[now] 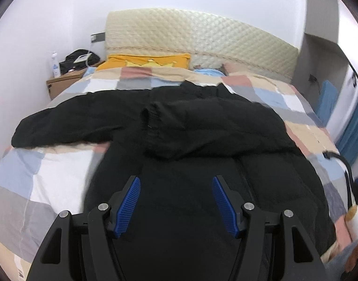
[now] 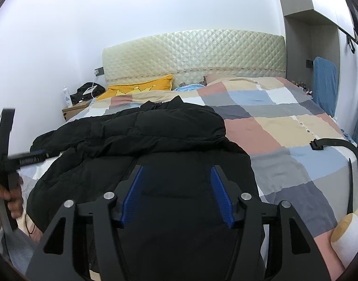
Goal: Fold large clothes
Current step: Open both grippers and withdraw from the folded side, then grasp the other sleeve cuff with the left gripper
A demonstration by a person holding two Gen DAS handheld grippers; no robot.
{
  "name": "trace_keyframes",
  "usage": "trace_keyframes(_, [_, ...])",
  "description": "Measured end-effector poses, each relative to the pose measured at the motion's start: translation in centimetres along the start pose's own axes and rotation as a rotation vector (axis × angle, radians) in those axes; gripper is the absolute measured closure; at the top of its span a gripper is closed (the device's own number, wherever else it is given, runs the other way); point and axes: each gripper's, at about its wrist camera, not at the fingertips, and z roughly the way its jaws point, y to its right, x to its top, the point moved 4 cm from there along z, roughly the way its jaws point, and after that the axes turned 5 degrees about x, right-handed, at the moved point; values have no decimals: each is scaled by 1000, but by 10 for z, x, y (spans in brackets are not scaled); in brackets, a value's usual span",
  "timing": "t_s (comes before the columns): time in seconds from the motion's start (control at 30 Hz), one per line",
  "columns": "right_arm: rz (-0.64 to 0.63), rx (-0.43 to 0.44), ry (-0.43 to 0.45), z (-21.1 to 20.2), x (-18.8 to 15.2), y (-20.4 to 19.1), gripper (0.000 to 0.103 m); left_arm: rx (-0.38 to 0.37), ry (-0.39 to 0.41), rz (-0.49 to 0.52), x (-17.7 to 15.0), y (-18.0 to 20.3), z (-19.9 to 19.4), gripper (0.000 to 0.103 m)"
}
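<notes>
Left wrist view is showing the left gripper [image 1: 176, 201] hovering over the black puffy jacket [image 1: 179, 140], jaws spread wide, gripping nothing. Jacket is lying on the checkered bedspread [image 1: 50, 175], one sleeve folded across. Right gripper [image 2: 176, 194] is likewise gaping; only its view is catching a black strap [image 2: 331, 144] right of the jacket.

This is a bedroom in a home. A bed [image 2: 284, 126] under a checked patchwork quilt [image 1: 61, 178] fills the room, with a quilted cream headboard [image 2: 193, 53] at its head against a white wall. A yellow pillow [image 2: 141, 87] lies just before the headboard. Left of the headboard stands a wooden nightstand [image 1: 61, 82] carrying a white bottle [image 1: 55, 64] and a black bag [image 1: 81, 58]. A black puffer jacket [image 1: 179, 140] lies spread on the quilt.
</notes>
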Motion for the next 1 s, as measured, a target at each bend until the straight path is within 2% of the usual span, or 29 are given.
trace_keyframes(0.07, [-8, -4, 9, 0, 0, -2, 36, 14, -5, -33, 13, -16, 6, 39])
trace_keyframes(0.2, [-8, 1, 10, 6, -1, -5, 34, 69, -1, 19, 39, -48, 15, 39])
trace_keyframes(0.27, [3, 7, 2, 9, -2, -4, 33, 96, -3, 8, 48, -74, 18, 39])
trace_keyframes(0.4, [20, -4, -1, 14, -2, -3, 31, 130, -50, -129, 59, -151, 31, 39])
trace_keyframes(0.53, [37, -15, -9, 20, -3, -7, 26, 157, -94, -261, 57, -226, 46, 39])
trace_keyframes(0.57, [39, -15, -13, 21, -4, -9, 25, 153, -96, -296, 56, -242, 50, 36])
trace_keyframes(0.67, [-2, -12, -33, 27, -4, -22, 23, 147, -95, -444, 49, -296, 65, 14])
trace_keyframes(0.73, [-16, -4, -45, 34, 0, -32, 22, 127, -93, -541, 44, -328, 78, 14])
trace_keyframes(0.83, [-41, 28, -39, 41, 15, -54, 22, 165, -81, -562, 33, -363, 98, 14])
trace_keyframes(0.93, [-86, 76, -54, 52, 28, -84, 19, 86, -91, -671, 17, -400, 125, 14])
trace_keyframes(1.0, [-103, 77, -75, 63, 35, -101, 19, 33, -74, -732, 10, -420, 137, 14])
